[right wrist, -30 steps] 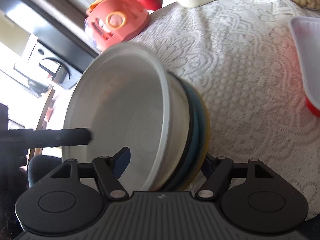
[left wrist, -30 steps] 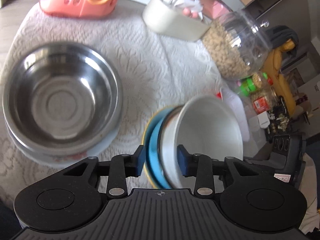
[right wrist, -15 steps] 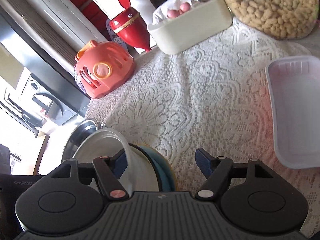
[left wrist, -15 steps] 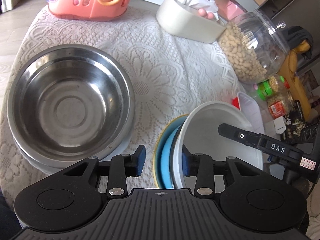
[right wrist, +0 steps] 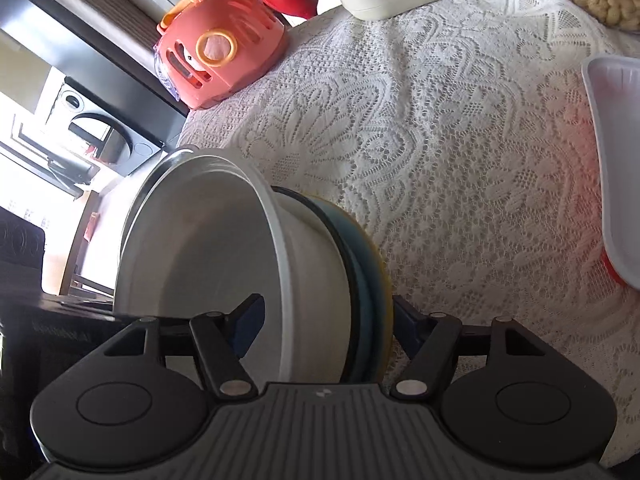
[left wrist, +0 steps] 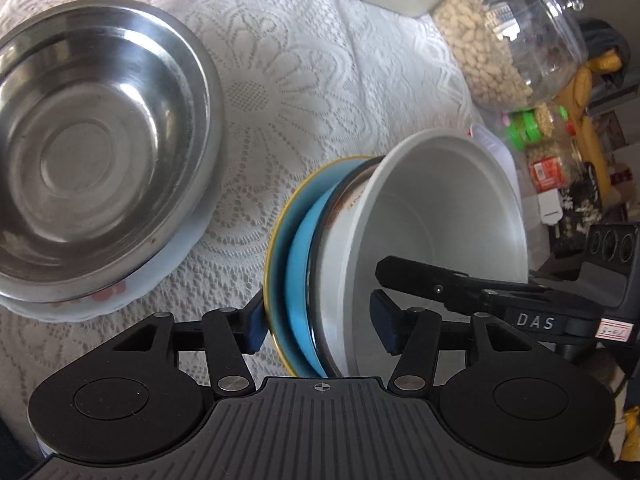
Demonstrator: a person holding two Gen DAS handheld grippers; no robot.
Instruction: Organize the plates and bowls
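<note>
Two grippers at one tilted stack (left wrist: 320,280) | white bowl (left wrist: 452,208) mouth faces sideways, axis near level | left gripper (left wrist: 320,328) jaws just widening, pads clear | right gripper (right wrist: 324,320) clamps stack

Left gripper (left wrist: 320,328) jaws just opened wider; right gripper (right wrist: 326,326) clamped.

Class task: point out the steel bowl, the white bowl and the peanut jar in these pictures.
steel bowl (left wrist: 92,152): left wrist view, inner base.
white bowl (right wrist: 200,240): right wrist view, inside wall.
peanut jar (left wrist: 516,32): left wrist view, clear side.
</note>
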